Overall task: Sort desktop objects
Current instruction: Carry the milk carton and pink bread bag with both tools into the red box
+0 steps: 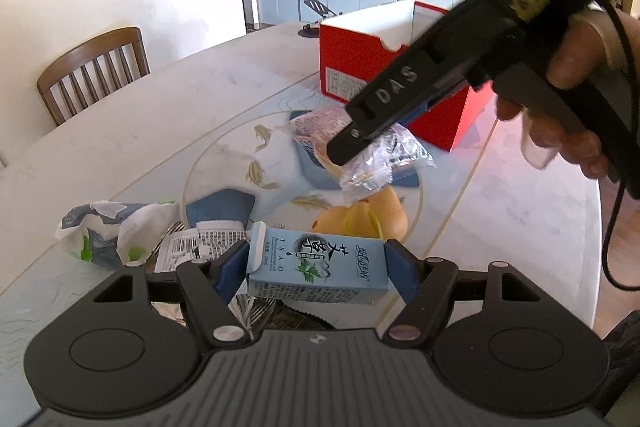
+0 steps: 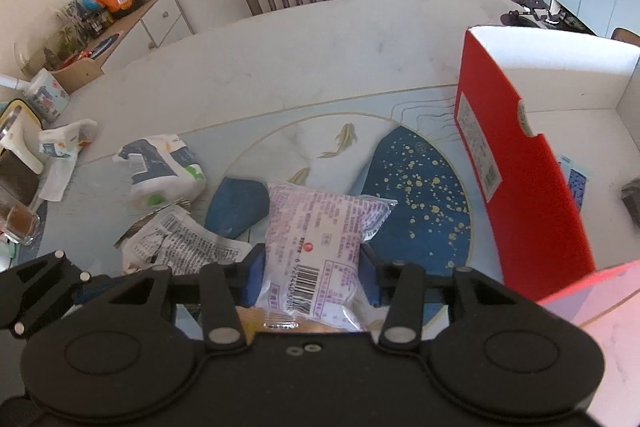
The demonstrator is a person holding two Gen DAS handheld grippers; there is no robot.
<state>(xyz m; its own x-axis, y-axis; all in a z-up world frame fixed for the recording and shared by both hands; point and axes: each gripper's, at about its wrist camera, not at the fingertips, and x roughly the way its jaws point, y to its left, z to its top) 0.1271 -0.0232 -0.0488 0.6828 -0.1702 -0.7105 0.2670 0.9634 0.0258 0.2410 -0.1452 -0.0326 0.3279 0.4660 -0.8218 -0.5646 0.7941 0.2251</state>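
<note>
Clamped in left gripper (image 1: 317,265): blue carton (image 1: 316,267). Pink packet (image 2: 316,251) pinched by right gripper (image 2: 312,277), beside red box (image 2: 520,179).

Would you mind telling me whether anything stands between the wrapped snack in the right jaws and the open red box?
Nothing visible does. The right gripper holds the snack packet above the table, and only bare tabletop lies between it and the red box, open at the top.

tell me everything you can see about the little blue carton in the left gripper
The small blue carton is a light blue cardboard box printed with dark calligraphy, green leaves and "TSAO". It lies sideways, its end flap at the left slightly open. The left gripper holds it by its ends between blue pads, above the crumpled wrappers on the table.
</note>
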